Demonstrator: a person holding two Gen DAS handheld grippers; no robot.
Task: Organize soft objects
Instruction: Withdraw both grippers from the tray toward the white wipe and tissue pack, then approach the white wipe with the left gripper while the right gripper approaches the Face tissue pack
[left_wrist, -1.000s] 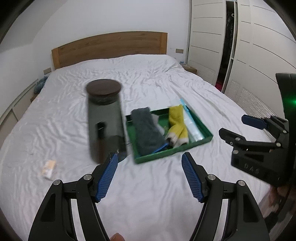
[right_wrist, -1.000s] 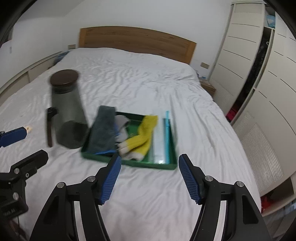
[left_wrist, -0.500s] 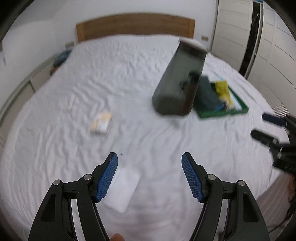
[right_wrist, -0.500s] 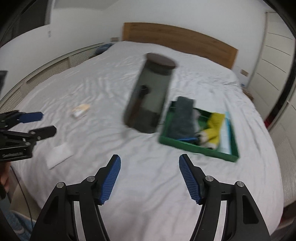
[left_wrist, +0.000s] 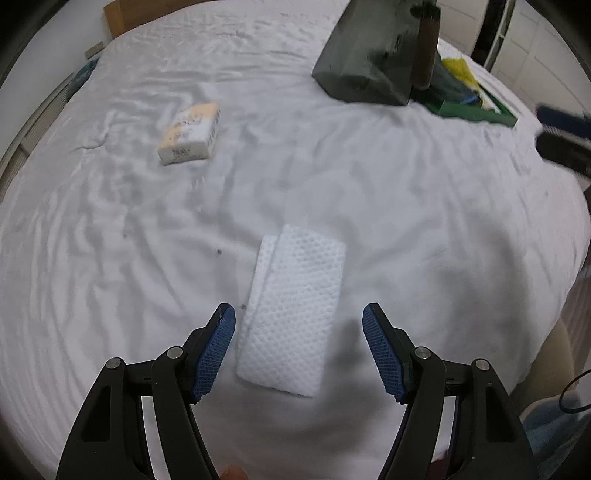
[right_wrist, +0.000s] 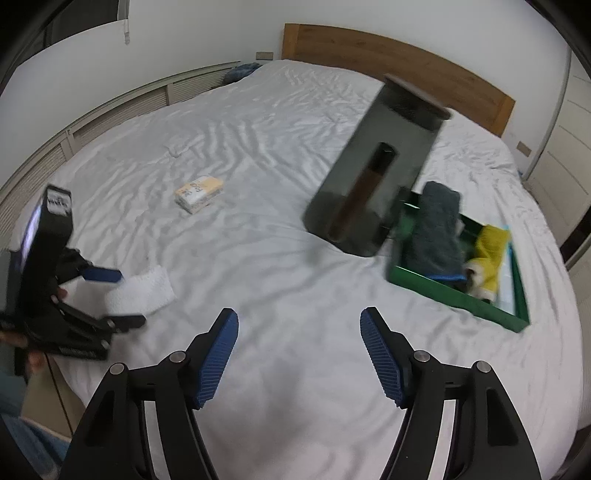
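There is one big bed (right_wrist: 280, 192) with a white sheet. On it lies one white folded cloth (left_wrist: 293, 314), one small packet (left_wrist: 190, 133), one dark jug (right_wrist: 376, 173) and one green tray (right_wrist: 458, 295). In the tray I count one gray towel (right_wrist: 434, 232) and one yellow cloth (right_wrist: 487, 254). There are two grippers, the left gripper (left_wrist: 298, 347) and the right gripper (right_wrist: 299, 350), and each has two blue pads.

Bedroom: sheeted bed (right_wrist: 295, 184), wooden headboard (right_wrist: 399, 51).
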